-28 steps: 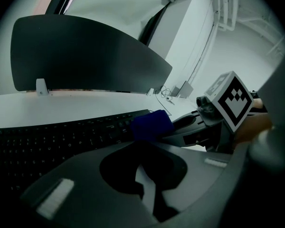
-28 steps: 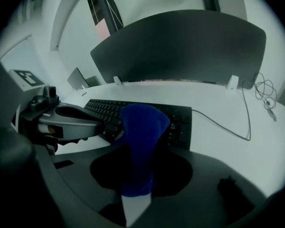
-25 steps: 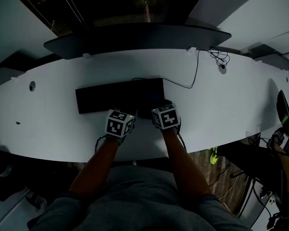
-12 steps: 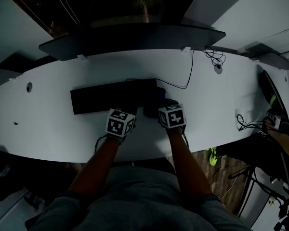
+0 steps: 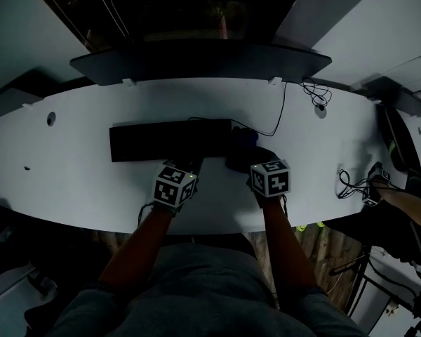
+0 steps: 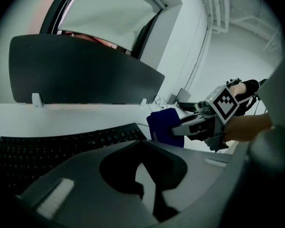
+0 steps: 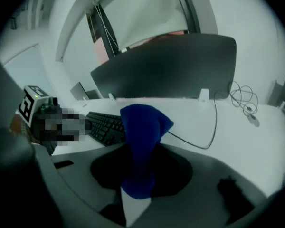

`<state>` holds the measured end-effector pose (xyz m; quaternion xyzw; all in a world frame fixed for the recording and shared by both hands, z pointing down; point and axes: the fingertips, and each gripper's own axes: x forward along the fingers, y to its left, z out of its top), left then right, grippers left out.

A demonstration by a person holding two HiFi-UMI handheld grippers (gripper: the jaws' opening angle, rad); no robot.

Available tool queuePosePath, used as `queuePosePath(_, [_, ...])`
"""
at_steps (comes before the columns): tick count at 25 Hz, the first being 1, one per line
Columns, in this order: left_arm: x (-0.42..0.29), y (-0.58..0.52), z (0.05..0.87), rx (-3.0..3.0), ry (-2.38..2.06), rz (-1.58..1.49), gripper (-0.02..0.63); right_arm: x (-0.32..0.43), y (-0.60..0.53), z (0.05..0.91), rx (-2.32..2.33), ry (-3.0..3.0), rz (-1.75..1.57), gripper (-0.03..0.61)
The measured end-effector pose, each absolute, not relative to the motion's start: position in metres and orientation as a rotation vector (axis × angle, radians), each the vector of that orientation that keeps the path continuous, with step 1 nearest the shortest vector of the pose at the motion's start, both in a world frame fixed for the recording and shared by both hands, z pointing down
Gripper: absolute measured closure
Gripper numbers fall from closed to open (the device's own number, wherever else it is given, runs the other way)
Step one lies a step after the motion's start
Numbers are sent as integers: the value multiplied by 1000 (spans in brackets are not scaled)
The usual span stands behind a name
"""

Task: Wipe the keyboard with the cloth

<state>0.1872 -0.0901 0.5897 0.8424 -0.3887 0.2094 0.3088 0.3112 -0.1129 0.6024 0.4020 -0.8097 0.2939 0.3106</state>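
Holding the blue cloth (image 7: 141,146) clamped between its jaws, the right gripper (image 7: 138,190) stands just off the right end of the keyboard (image 5: 170,140). The cloth rises from the jaws as a bunched fold.

Position of the task item: the black keyboard lies flat on the white desk (image 5: 70,181), its long axis running left to right, roughly parallel to the desk's front edge. From the right gripper it lies to the left and slightly forward, so in my judgement the coming wipe calls for a leftward sweep along that axis.

The left gripper (image 6: 141,177) sits at the keyboard's front edge, towards its right half. Its jaws are drawn nearly together, with only a sliver of desk showing between them and nothing held. Only the right gripper carries the cloth.

Clearances:
- There is bare desk to the right of the keyboard and in front of it.
- A thin cable (image 5: 281,118) runs from the keyboard's rear towards the right rear and could snag.
- A dark panel (image 5: 196,58) closes off the back.
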Motion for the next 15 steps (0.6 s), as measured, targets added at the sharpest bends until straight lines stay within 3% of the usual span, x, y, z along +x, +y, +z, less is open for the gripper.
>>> queuePosePath(9, [132, -51, 495, 2403, -1081, 381, 604, 256, -66, 483, 1018, -2496, 539, 457])
queuePosePath(15, [84, -4, 449, 2487, -1071, 324, 605, 198, -23, 429, 1028, -2651, 556, 457])
